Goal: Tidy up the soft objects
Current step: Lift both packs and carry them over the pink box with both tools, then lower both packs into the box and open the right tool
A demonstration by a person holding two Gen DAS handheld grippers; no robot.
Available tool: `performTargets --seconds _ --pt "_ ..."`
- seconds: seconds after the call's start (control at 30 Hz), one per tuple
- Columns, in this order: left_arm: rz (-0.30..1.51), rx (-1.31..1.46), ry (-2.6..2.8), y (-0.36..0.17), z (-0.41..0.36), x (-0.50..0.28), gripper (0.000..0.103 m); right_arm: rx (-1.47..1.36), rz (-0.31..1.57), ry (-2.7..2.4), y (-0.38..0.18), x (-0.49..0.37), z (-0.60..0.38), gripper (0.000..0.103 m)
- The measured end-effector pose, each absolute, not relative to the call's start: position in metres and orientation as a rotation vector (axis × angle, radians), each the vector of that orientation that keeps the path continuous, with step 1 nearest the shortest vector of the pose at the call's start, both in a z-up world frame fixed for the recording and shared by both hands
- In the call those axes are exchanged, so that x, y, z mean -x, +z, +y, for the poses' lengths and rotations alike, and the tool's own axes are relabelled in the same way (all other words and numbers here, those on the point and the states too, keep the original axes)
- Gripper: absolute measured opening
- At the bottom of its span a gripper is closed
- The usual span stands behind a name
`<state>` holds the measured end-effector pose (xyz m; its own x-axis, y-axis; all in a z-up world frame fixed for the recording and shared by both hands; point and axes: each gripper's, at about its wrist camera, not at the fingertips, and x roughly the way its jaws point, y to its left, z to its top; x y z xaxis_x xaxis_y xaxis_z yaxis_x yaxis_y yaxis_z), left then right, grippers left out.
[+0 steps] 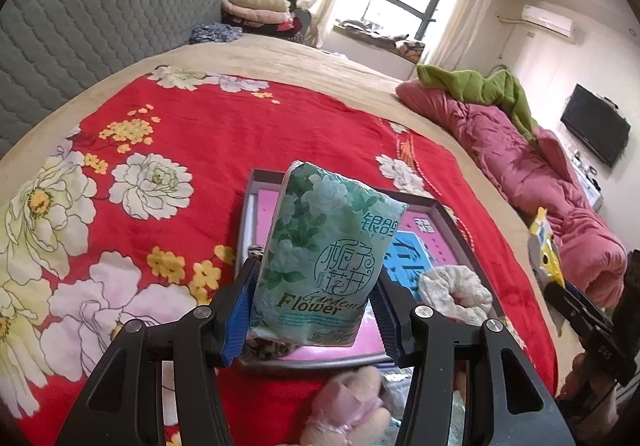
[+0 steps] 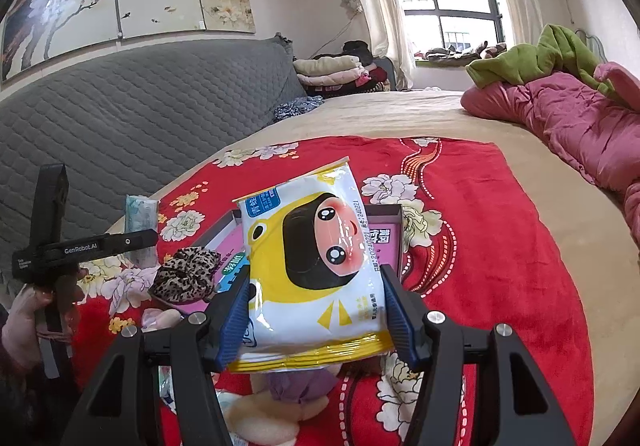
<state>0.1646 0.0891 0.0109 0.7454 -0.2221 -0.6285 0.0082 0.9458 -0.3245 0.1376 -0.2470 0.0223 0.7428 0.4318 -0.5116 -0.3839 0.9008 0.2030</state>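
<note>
My left gripper is shut on a green tissue pack printed "Flower", held upright above a shallow grey box with a pink floor. The pack also shows in the right wrist view. A white scrunchie lies in the box's right part. My right gripper is shut on a yellow-and-white wet-wipes pack with a cartoon face, above the same box. A leopard-print scrunchie rests at the box's left edge. The right gripper's pack shows at the left wrist view's right edge.
The box sits on a red floral blanket on a bed with a grey quilted headboard. A plush toy lies near the front. A pink quilt with a green cloth lies at the right. Folded clothes are stacked far back.
</note>
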Motion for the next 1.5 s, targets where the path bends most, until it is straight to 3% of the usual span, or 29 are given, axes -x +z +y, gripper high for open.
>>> performTargets --seconds 0.73,1.5 --pt "0.948 0.320 -0.137 -0.046 0.078 -0.202 0.055 -0.053 0.567 0.463 0.020 -0.162 -0.235 0.060" --pt "0.976 0.274 -0.167 -0.053 0.065 -0.205 0.055 0.002 0.728 0.437 -0.014 -0.188 -0.218 0.061"
